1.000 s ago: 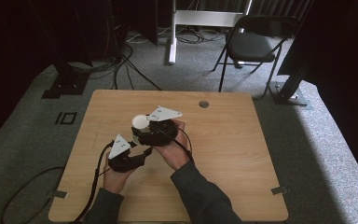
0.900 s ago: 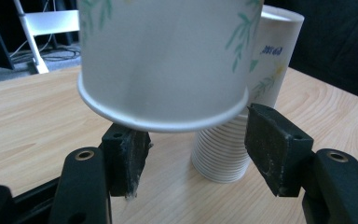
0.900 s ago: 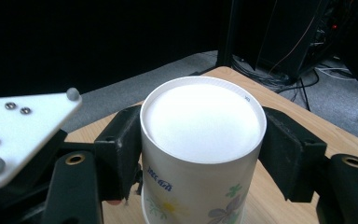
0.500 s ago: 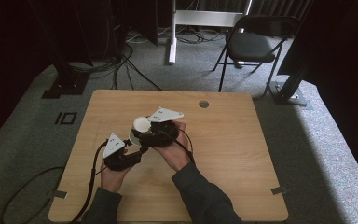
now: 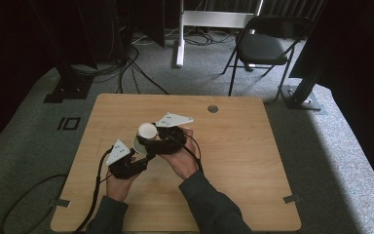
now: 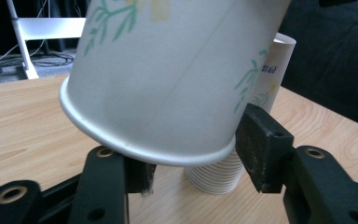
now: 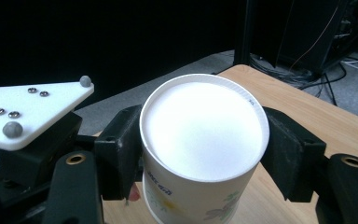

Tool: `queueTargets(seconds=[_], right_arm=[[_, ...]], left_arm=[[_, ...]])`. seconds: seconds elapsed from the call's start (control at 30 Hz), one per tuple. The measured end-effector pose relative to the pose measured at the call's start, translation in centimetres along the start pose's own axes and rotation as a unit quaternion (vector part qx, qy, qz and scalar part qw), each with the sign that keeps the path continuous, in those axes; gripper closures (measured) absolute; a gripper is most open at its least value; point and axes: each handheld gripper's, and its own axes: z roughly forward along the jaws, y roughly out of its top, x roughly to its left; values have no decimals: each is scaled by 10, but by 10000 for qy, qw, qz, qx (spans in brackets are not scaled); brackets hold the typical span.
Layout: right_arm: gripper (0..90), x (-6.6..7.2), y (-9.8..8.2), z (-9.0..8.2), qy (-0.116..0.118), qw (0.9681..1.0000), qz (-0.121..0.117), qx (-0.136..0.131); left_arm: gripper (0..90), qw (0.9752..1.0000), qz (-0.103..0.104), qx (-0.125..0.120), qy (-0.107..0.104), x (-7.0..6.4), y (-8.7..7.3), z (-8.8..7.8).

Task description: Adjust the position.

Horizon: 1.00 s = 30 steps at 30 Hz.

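High view: both hands side by side, right hand-held gripper apparently around paper cup.

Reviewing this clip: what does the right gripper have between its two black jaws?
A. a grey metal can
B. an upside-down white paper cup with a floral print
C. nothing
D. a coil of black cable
B: in the right gripper view the right gripper's jaws press either side of the inverted white paper cup with a floral print, base up.

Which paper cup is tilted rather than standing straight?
The single tilted cup nearest the left gripper view's camera, its rim pointing down. The other cups are nested in a stack that stands upside down on the table behind it.
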Motion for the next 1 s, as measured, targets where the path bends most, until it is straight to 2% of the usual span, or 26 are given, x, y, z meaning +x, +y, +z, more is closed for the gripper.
queueTargets(seconds=[0.4,0.7,1.0], right_arm=[[333,-5,0,-3,137,9998,136,-21],[313,-8,-1,-2,120,9998,171,22],[297,-8,0,-6,-121,9999,80,-54]], left_arm=[[796,9999,152,-63,-6,1,-2,-3],[841,9994,335,7,-55,-2,-2,-1],[845,9995,313,14,52,0,-2,-3]])
